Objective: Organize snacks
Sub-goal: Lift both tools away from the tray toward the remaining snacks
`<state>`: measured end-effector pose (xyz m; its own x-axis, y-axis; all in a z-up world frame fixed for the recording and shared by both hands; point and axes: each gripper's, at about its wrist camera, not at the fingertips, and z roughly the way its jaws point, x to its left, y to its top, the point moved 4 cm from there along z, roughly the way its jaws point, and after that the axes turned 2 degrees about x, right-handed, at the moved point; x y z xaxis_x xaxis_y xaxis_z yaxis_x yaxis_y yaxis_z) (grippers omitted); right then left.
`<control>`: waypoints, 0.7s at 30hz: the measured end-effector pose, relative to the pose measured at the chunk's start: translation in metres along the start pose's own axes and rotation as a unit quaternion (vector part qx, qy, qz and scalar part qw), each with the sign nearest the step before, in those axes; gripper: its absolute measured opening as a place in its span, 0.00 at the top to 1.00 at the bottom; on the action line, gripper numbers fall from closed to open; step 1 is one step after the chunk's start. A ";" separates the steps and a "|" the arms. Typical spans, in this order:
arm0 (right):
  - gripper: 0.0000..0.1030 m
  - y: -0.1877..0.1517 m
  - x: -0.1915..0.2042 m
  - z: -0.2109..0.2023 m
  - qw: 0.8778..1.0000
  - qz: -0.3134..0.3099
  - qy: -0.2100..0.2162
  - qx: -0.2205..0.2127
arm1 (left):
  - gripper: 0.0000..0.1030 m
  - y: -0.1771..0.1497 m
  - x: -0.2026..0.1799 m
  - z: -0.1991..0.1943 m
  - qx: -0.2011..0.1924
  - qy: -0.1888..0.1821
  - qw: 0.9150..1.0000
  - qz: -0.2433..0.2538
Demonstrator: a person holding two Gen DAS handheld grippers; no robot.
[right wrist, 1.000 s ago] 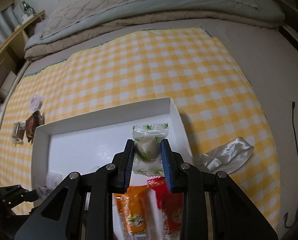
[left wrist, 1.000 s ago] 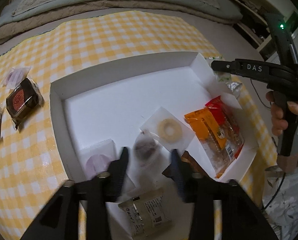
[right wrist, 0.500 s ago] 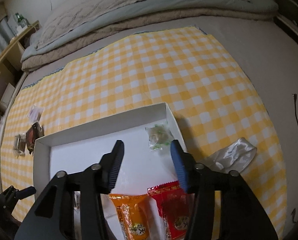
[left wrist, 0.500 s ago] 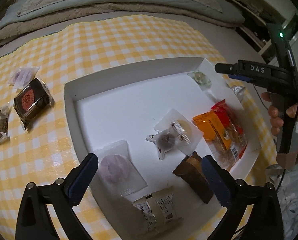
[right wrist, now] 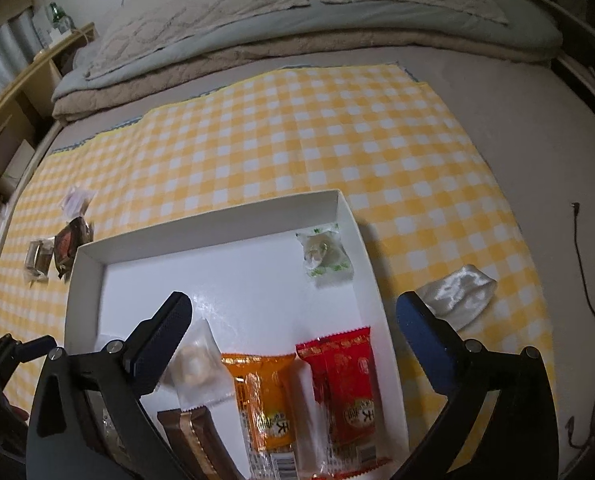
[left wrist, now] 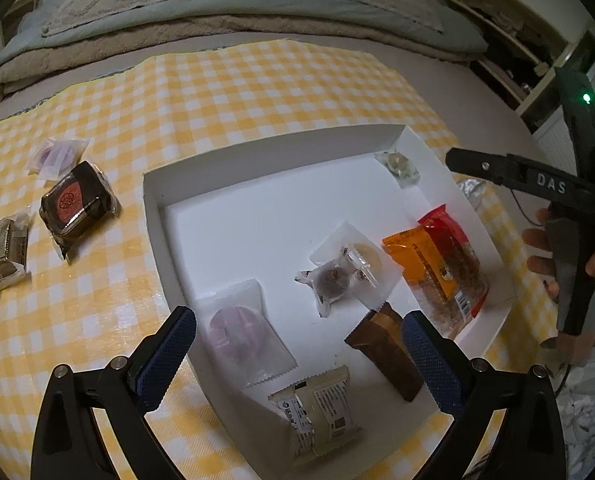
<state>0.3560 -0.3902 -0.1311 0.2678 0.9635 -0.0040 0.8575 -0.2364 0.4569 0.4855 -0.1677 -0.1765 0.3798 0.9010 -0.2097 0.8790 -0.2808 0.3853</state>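
Note:
A white box (left wrist: 153,200) lies on the yellow checked cloth and holds several wrapped snacks. My left gripper (left wrist: 297,328) hangs open and wide above the box's near side. Below it lie a small dark sweet (left wrist: 329,280), a purple sweet pack (left wrist: 237,324) and a brown bar (left wrist: 389,352). My right gripper (right wrist: 293,308) is over the box's right end, its jaws opening with nothing between them. The green-and-white sweet (right wrist: 325,256) lies loose in the far right corner. Orange (right wrist: 265,396) and red (right wrist: 345,384) packs lie side by side below it.
Left of the box on the cloth (left wrist: 257,88) sit a dark pack with a red seal (left wrist: 73,204), a silver-brown pack (left wrist: 5,248) and a purple pack (left wrist: 55,156). A silver pouch (right wrist: 457,292) lies right of the box. Bedding runs along the far edge.
The right gripper let go of the green-and-white sweet in the box's far right corner and spread wide. The left gripper released the small dark sweet, opened fully and rose a little.

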 end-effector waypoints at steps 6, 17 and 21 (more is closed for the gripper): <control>0.00 -0.005 0.000 -0.016 1.000 -0.007 -0.010 -0.015 | 0.00 -0.002 0.000 -0.015 -0.011 0.002 1.000 0.005; 0.00 -0.014 0.003 -0.050 0.998 -0.019 -0.030 -0.044 | 0.00 -0.006 0.004 -0.062 -0.051 0.005 0.999 0.012; 0.00 -0.014 0.012 -0.068 0.997 -0.027 -0.030 -0.066 | 0.00 -0.008 0.010 -0.084 -0.075 0.014 0.997 0.010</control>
<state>0.3172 -0.3673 -0.0768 0.2522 0.9642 -0.0825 0.8072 -0.1625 0.5675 0.4585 -0.1285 -0.1060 0.3866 0.9051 -0.1774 0.8177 -0.2474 0.5197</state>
